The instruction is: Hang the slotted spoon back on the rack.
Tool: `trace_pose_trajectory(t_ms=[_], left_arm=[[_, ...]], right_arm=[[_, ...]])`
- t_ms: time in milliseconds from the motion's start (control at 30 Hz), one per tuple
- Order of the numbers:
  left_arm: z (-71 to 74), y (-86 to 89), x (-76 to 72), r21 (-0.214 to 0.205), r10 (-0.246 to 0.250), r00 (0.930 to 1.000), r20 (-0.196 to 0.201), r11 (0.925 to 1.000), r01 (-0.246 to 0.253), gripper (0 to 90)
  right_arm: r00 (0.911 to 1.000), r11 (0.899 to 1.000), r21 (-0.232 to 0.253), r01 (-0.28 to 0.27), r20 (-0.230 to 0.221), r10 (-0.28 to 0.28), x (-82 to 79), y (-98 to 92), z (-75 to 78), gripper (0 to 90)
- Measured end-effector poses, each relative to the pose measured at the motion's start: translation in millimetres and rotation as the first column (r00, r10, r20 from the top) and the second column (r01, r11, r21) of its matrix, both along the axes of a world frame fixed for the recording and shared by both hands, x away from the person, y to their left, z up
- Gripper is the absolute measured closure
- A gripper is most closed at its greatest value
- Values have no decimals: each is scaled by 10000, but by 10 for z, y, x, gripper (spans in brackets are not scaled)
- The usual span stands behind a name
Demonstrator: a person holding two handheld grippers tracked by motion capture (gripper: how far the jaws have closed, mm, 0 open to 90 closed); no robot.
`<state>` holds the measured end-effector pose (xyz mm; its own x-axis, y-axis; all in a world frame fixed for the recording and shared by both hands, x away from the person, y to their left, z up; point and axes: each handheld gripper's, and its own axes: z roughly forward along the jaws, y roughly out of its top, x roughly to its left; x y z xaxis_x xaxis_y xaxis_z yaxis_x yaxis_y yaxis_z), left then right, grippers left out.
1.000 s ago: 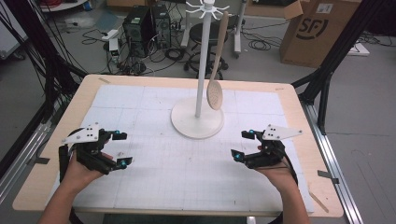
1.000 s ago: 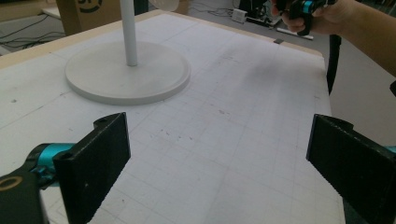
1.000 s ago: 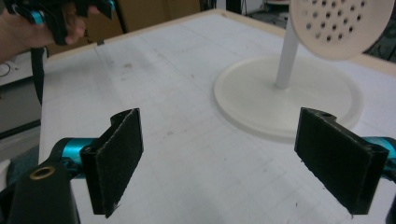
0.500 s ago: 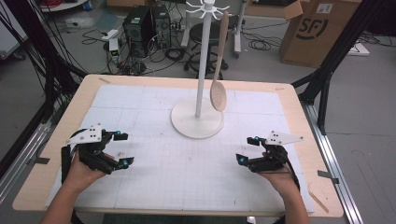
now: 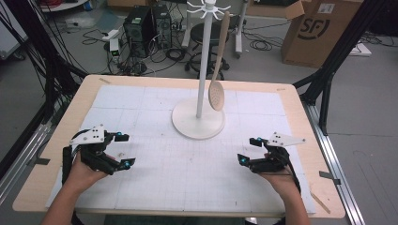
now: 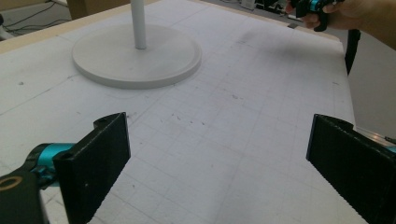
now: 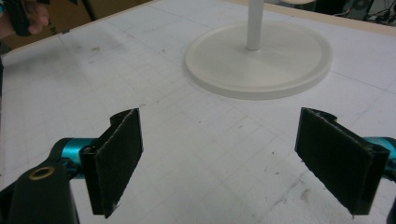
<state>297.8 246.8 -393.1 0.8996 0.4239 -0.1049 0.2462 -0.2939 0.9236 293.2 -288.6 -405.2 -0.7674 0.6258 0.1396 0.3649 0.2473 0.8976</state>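
Wooden spoon (image 5: 218, 84) hangs on the stand (image 5: 198, 117); my left tongs (image 5: 123, 150) and right tongs (image 5: 248, 150) rest spread, empty, on the table (image 5: 291, 101); apparently nothing remains.

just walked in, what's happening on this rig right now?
A person holds the left gripper and right gripper low over the white gridded mat, both open and holding nothing. Between them, farther back, stands a white hook stand with a round base; a pale wooden slotted spoon hangs from it. Neither gripper is touching the stand or spoon.
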Motion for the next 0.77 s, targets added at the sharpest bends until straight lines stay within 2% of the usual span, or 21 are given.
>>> trace_pose_trajectory(t_ms=[167, 400, 767], left_arm=[[-3, 2, -10, -2, 57, 10000, -29, 10000, -57, 68], [-36, -19, -4, 250, 99, 9999, -101, 9996, -97, 68], [-38, -7, 8, 224, 171, 9998, -126, 9996, -168, 68]], right_arm=[[10000, 10000, 49, -70, 39, 70, 6, 14, 11, 142], [10000, 10000, 69, 60, 50, -60, 22, -10, 9, 142], [10000, 10000, 62, -13, 18, 13, 38, 2, -1, 142]])
